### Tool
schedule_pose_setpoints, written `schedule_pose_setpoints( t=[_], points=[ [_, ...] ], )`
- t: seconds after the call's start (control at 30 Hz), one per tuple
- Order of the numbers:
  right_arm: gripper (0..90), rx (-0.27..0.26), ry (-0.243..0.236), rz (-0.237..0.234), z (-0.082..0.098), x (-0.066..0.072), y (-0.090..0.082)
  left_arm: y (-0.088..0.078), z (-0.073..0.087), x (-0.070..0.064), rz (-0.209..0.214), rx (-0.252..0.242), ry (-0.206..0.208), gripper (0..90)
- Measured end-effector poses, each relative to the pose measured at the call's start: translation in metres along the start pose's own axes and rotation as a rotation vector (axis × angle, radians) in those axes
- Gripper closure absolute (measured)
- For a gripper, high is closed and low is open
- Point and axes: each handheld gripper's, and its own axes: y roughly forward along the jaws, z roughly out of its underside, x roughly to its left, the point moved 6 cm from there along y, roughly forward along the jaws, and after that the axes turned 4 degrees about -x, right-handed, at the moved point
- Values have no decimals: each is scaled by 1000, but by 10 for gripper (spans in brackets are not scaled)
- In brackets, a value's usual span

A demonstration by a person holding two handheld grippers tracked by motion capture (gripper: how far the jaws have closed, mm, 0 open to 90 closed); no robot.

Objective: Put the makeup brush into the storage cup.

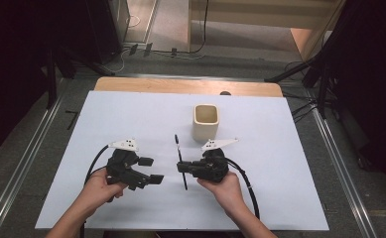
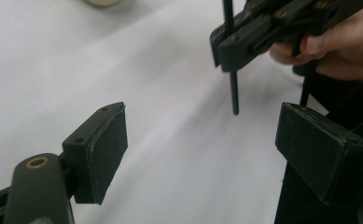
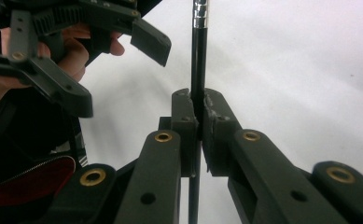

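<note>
Two grippers: both held low over the white table, left one near-left, right one near-centre.
Right gripper: jaws closed tight on a thin black rod, clamped near its middle.
Rod: lifted off the table, one end pointing far, the other near.
Left gripper: jaws spread wide, nothing between them, just left of the rod.
Cup: cream, upright, open, just beyond the right gripper.
Likely step: dropping the rod into the cup.
Doing it well: tip the rod upright, centre the lower end over the mouth, lower before releasing.
</note>
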Motion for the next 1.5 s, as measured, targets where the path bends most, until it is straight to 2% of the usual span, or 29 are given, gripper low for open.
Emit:
schedule_pose_setpoints(
  t=[0.07, 0.1, 0.2, 0.3, 0.4, 0.47, 0.57, 0.7, 0.97, 1.3, 1.5],
  points=[
    [860, -1, 3, 7, 0, -1, -1, 2, 1, 0, -26, 11, 18, 7],
    [860, -3, 2, 7, -1, -1, -2, 2, 1, 0, -34, 21, 15, 0],
    [860, -8, 3, 10, -2, -3, -3, 0, 0, 1, -32, 17, 3, 0],
    [860, -16, 3, 13, -3, -4, -5, -4, 1, 1, -6, 10, 14, 0],
    [860, -21, 8, 18, -4, -6, -8, -8, 4, 0, 33, 1, 44, 0],
    [860, -24, 8, 21, -5, -7, -10, -10, 7, 0, 49, 1, 46, 0],
    [860, -32, 4, 29, -7, -9, -12, -12, 12, 3, 45, 18, 43, 0],
    [860, -40, 1, 40, -8, -12, -15, -13, 17, 6, 29, 15, 65, 0],
    [860, -56, 6, 50, -11, -16, -21, -17, 22, 15, -8, 0, 31, 0],
    [860, -79, 10, 52, -18, -21, -30, -21, 25, 18, -17, -13, 33, 0],
    [860, -86, -6, 56, -24, -21, -34, -24, 27, 19, -21, -20, 26, 0]
  ],
)
